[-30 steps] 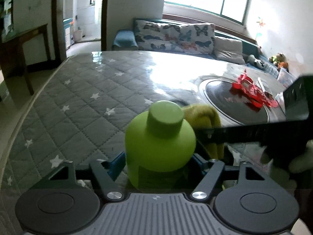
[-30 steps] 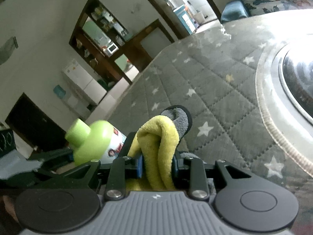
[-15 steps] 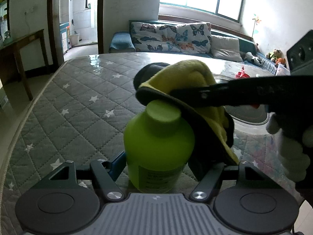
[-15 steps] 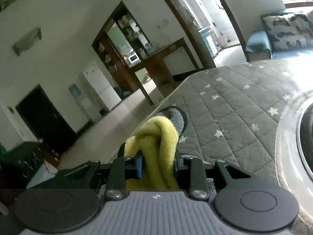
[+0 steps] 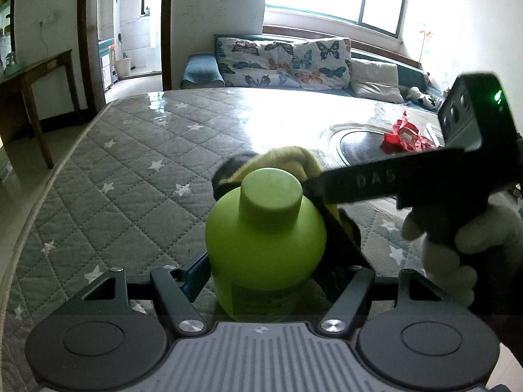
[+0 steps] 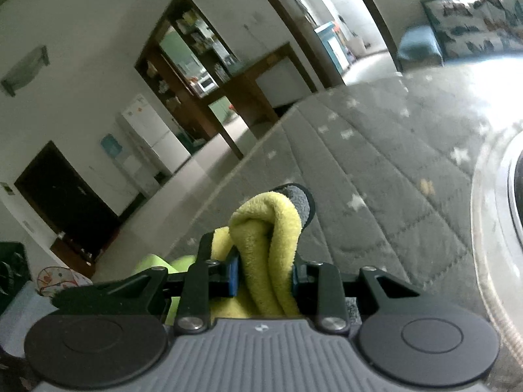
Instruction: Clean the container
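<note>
Lower centre of the left wrist view: left gripper clamped narrow around a lime-green bottle, upright, cap on, above a grey star-quilted table cover. Reaching in from the right of that frame: right gripper, pressing a yellow cloth against the bottle's shoulder and far side. Lower centre of the right wrist view: right gripper pinched tight on the folded cloth; bottle a green blur at lower left.

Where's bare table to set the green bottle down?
Bare quilted tablecloth left of and beyond the green bottle, out to the table's left and far edges. Crowded right: right gripper with yellow cloth, then black turntable holding red clutter.
</note>
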Available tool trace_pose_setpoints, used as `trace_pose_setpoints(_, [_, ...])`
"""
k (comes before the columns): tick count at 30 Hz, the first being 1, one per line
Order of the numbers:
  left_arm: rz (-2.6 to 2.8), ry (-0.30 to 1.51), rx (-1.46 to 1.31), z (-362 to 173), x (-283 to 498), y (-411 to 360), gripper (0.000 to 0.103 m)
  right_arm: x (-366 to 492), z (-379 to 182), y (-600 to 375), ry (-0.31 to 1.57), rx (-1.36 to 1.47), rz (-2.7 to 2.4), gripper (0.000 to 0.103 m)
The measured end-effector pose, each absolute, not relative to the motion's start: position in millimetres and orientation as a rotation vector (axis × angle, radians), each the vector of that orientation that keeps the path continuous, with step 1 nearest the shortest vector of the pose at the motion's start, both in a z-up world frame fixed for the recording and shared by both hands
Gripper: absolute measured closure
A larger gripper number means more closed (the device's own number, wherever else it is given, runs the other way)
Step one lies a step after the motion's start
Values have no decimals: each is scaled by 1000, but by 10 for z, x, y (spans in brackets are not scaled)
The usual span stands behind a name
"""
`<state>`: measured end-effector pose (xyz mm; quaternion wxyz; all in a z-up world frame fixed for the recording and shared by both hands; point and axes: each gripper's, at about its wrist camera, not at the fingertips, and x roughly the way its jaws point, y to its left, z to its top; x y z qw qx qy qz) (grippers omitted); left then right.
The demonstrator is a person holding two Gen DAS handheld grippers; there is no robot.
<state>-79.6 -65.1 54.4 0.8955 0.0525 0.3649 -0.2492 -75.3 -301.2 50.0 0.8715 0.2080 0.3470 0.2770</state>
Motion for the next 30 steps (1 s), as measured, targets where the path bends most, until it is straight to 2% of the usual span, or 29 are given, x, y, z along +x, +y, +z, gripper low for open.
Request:
trace_pose_setpoints(8, [-513,754,114,543,-798,-676,31,-784,199,-3107,798,468,541,75])
trace_pose_setpoints(15, [-506,755,115,556,-794,-676,31,-928,150,-3174,790,481,526,75])
trace_pose_setpoints(30, [-505,755,115,542,-791,-682,31,-1022,739,-3198,624,470,606,75])
